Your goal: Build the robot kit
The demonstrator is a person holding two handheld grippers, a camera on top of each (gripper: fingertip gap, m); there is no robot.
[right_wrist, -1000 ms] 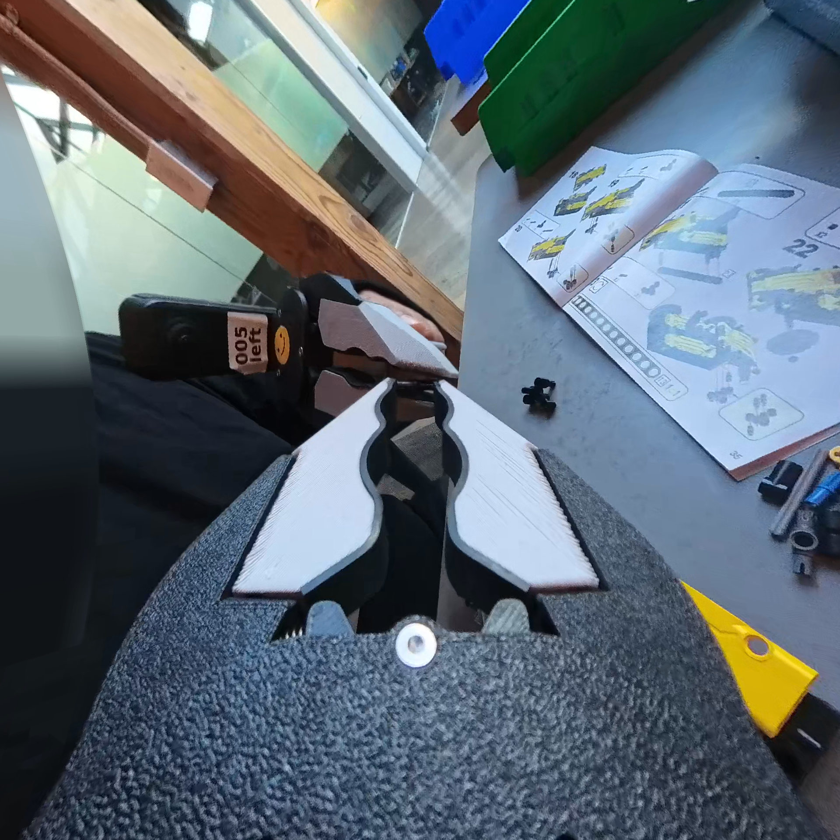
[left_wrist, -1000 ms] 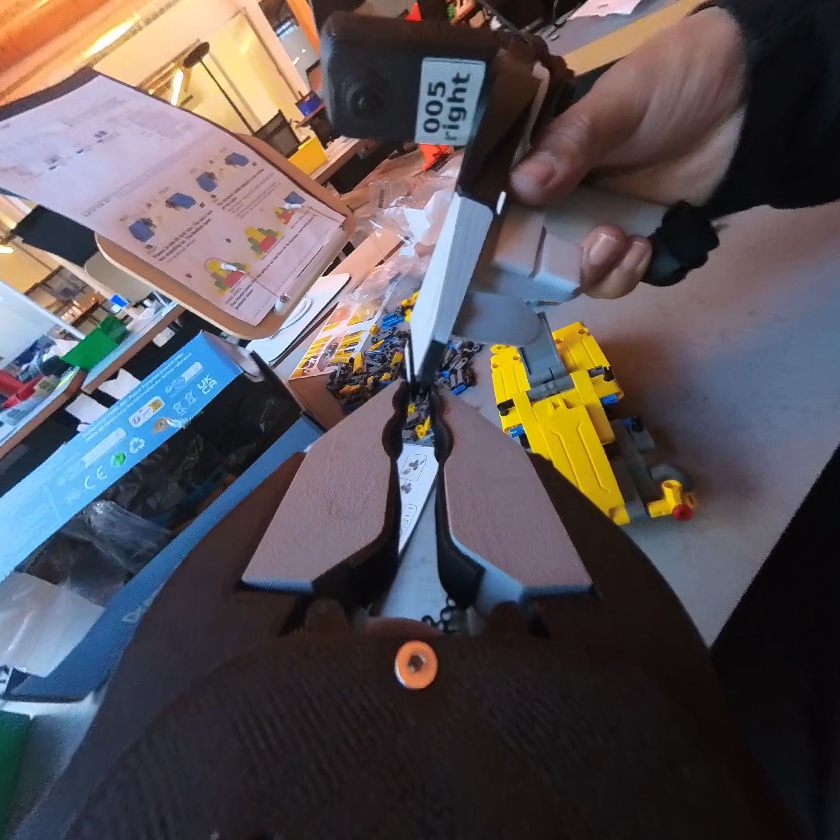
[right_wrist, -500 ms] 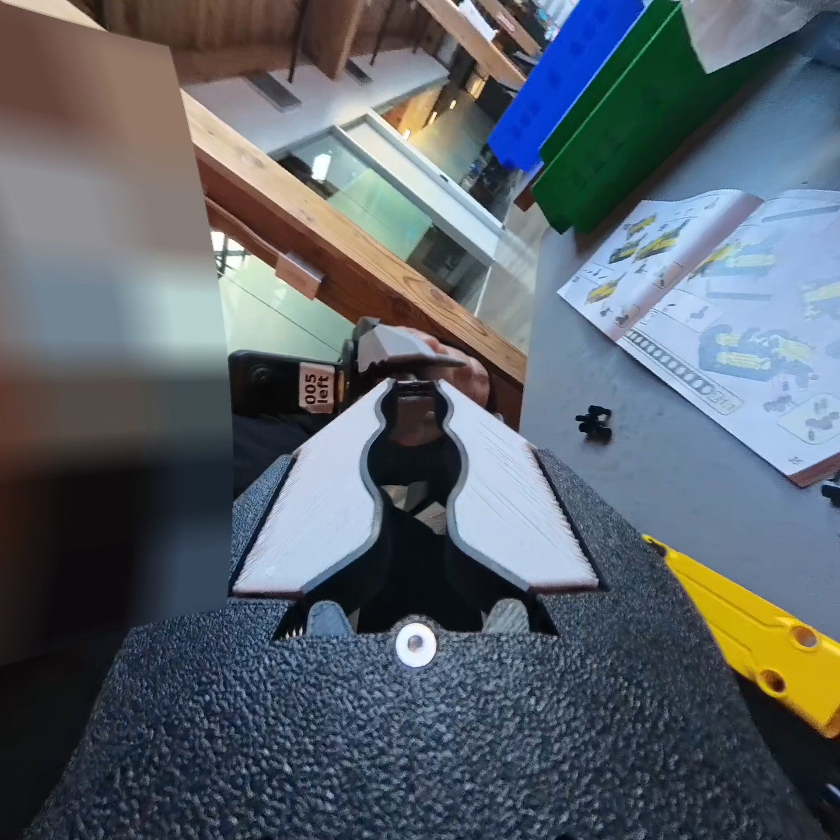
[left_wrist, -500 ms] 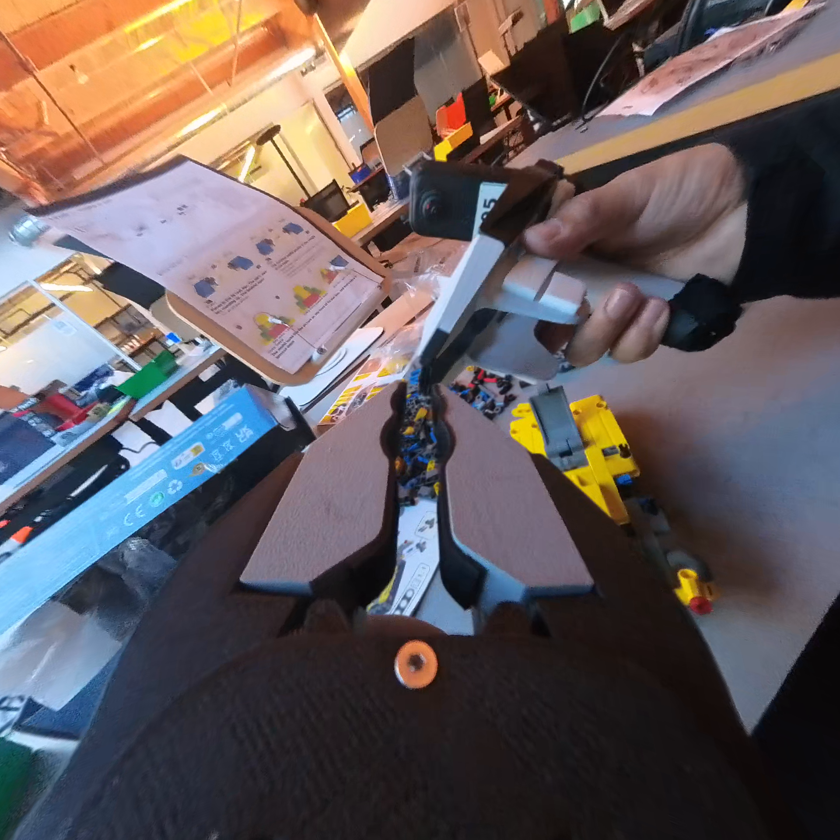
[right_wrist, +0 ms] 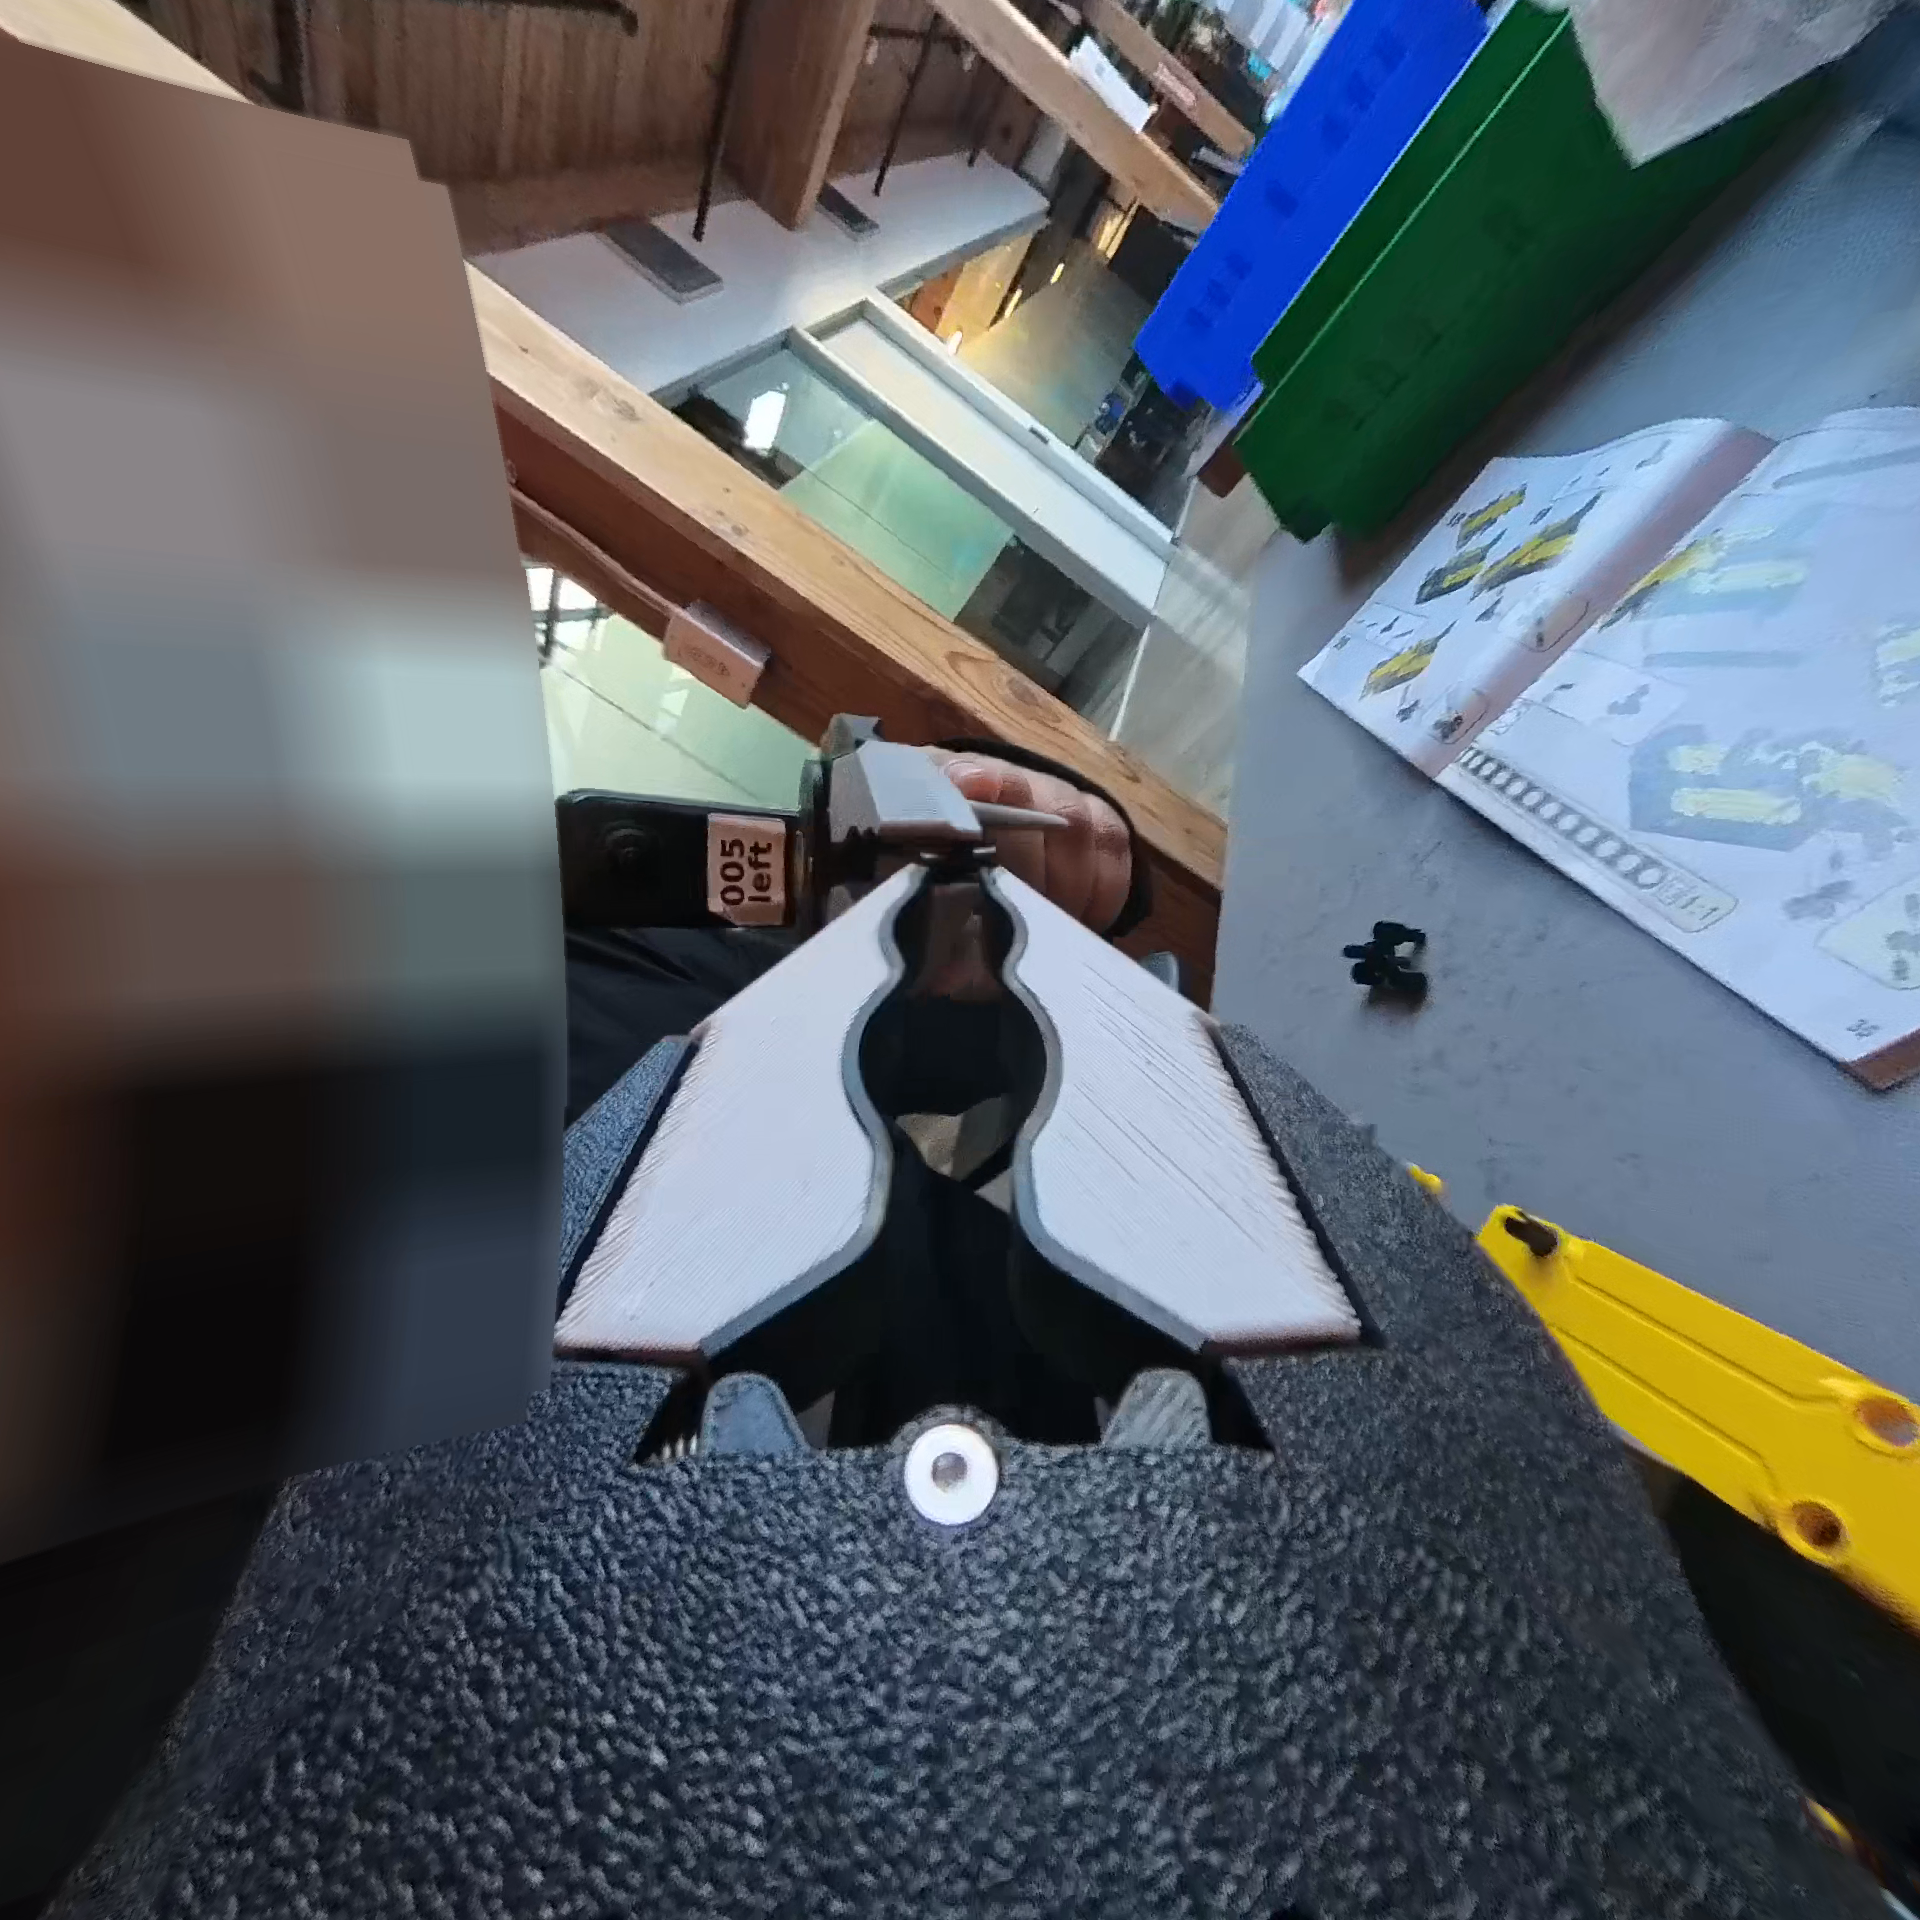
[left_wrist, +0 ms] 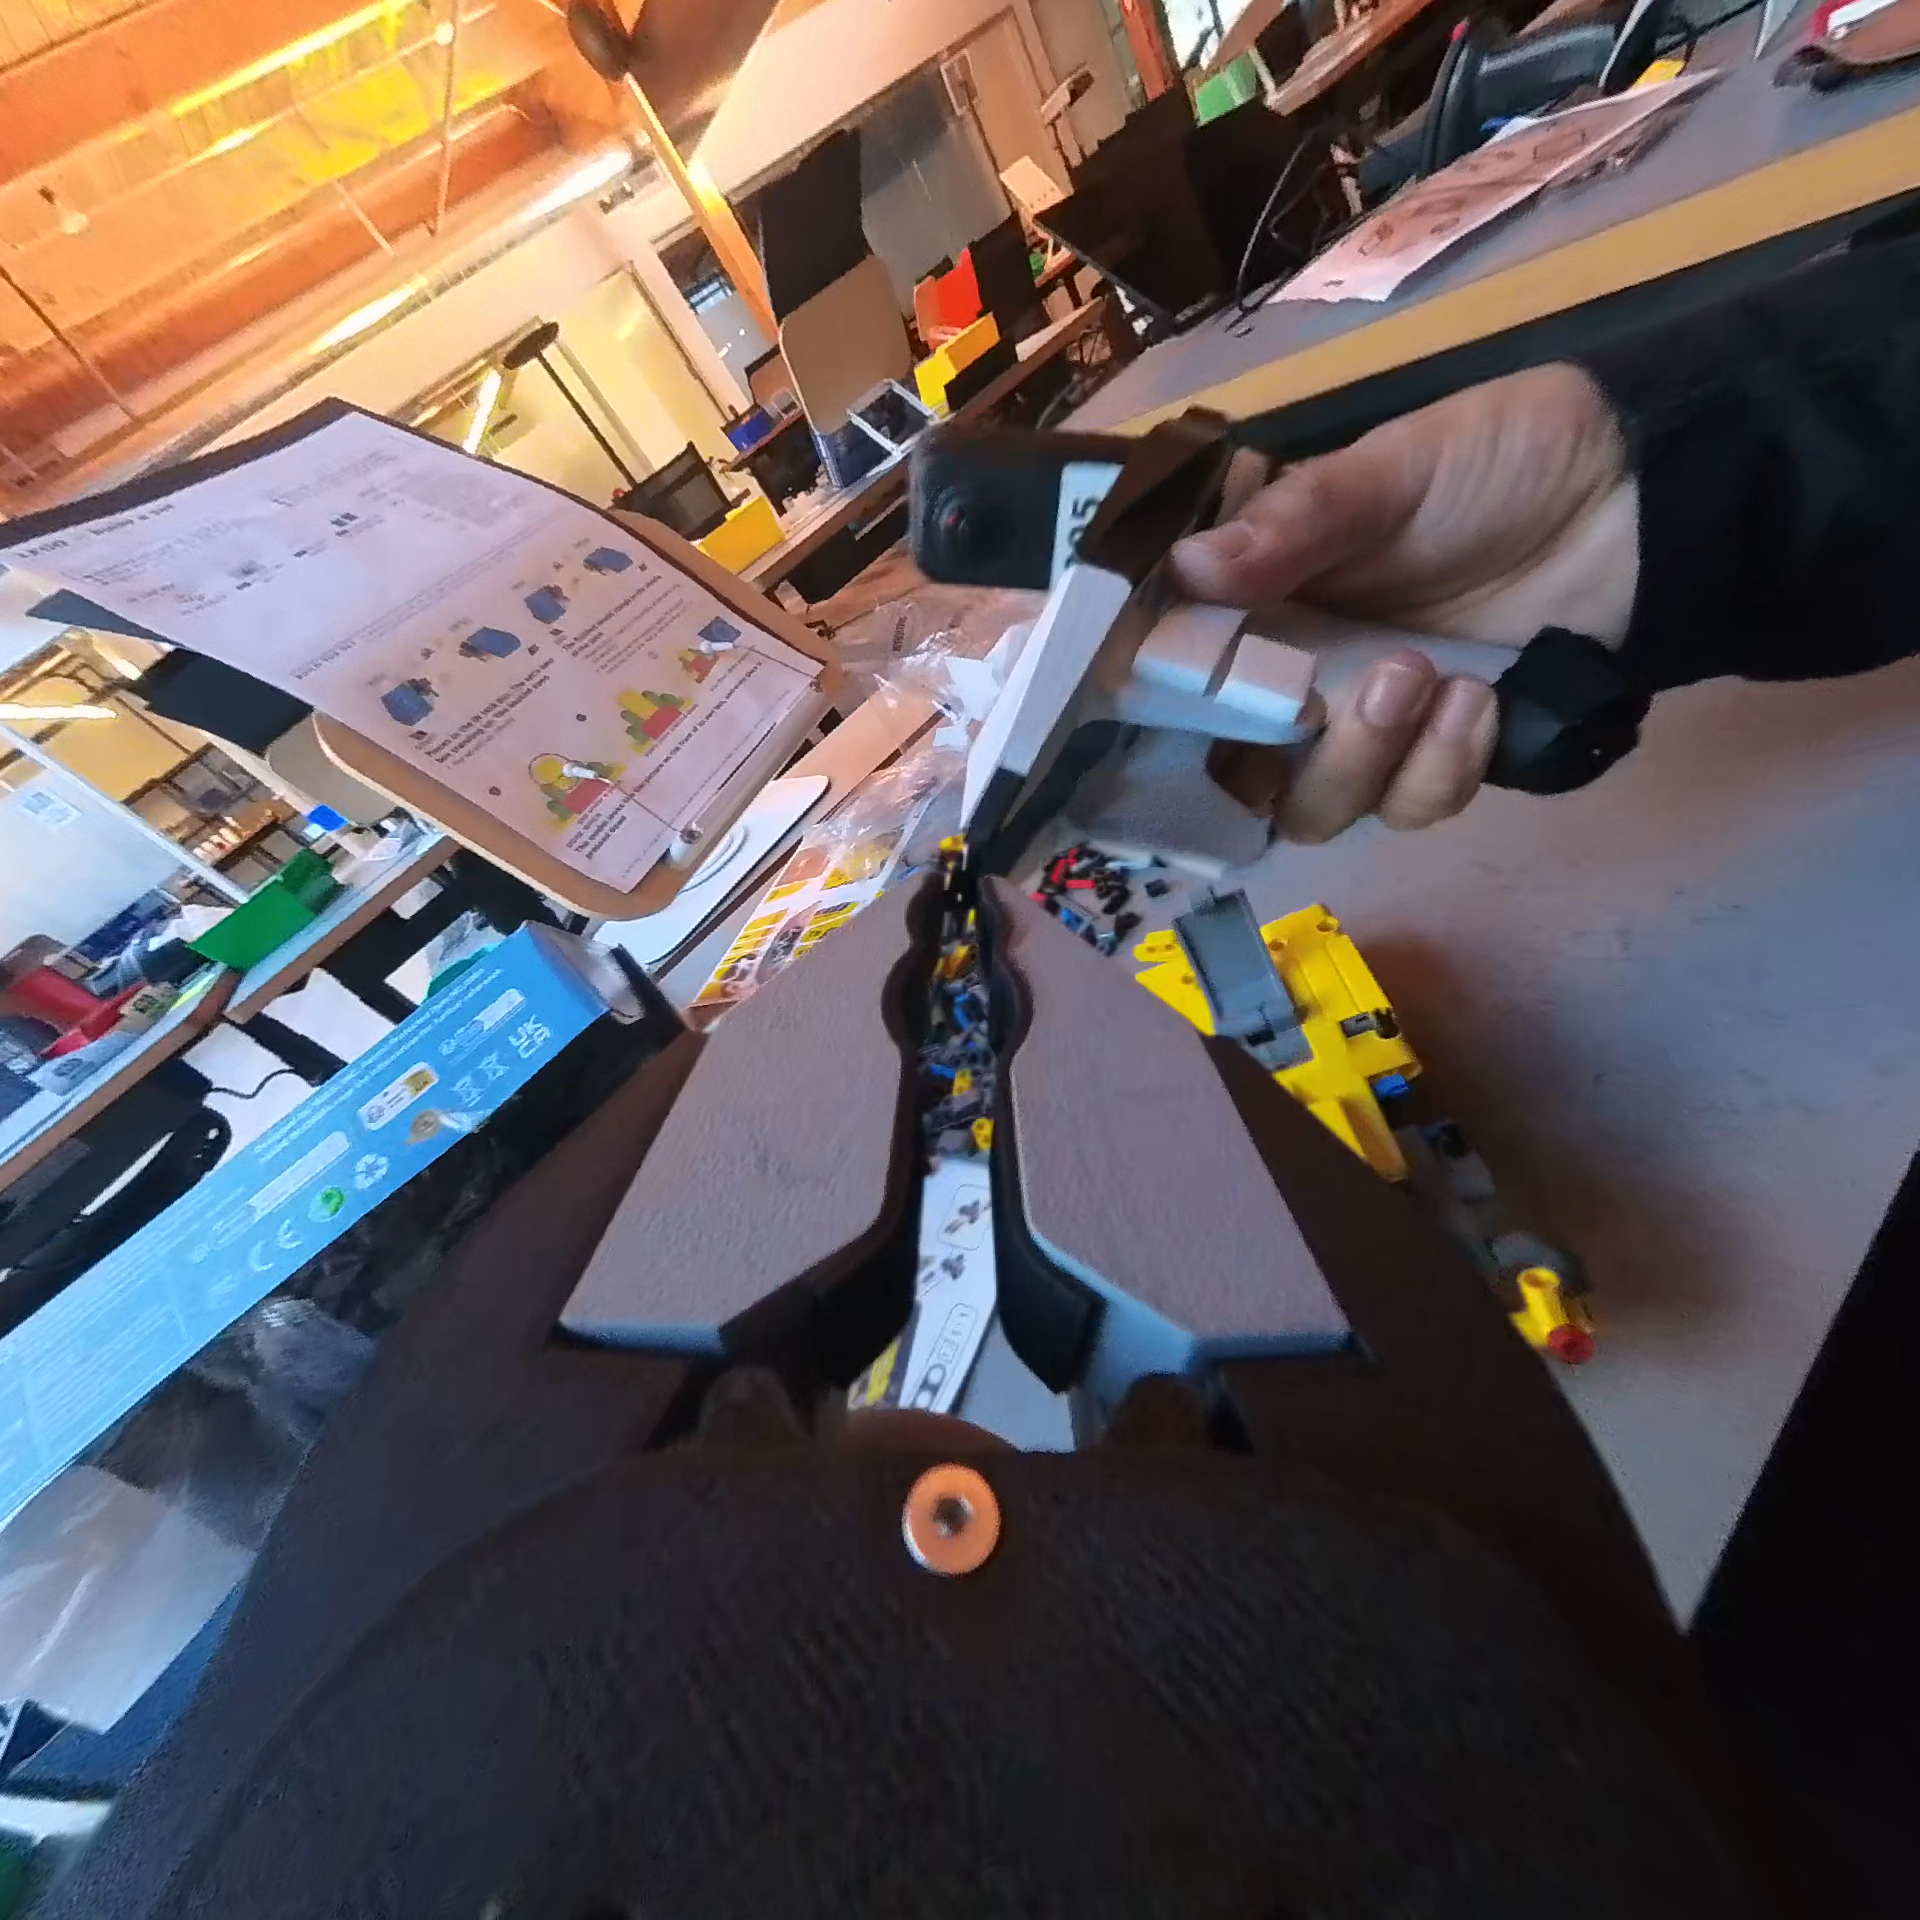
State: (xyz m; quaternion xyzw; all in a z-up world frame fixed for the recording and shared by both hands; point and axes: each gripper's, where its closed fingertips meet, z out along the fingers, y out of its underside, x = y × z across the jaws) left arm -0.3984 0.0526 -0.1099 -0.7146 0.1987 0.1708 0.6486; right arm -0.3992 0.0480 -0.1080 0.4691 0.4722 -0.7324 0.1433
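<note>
Left gripper point(left_wrist: 961, 894) held above table point(left_wrist: 1714, 935), jaws almost closed, tip to tip with right gripper point(right_wrist: 951, 878), also almost closed; tiny dark part point(right_wrist: 951, 854) seen between tips, who's pinching it can't be told. Risk, as guess: part so small could get dropped among loose pieces point(left_wrist: 1091, 888). Yellow brick vehicle point(left_wrist: 1299, 997) lies just right of tips, long axis running toward near-right table edge

The two grippers are held tip to tip above the bench point(left_wrist: 1714, 935). In the left wrist view, the brick model point(left_wrist: 1299, 1018) is set on the bench to the right of the left gripper point(left_wrist: 961, 904), the loose parts point(left_wrist: 1091, 883) behind the model, and the box point(left_wrist: 260, 1174) to the left. In the right wrist view, the booklet point(right_wrist: 1662, 727) is laid to the right, with the bins point(right_wrist: 1455, 260) behind it.
</note>
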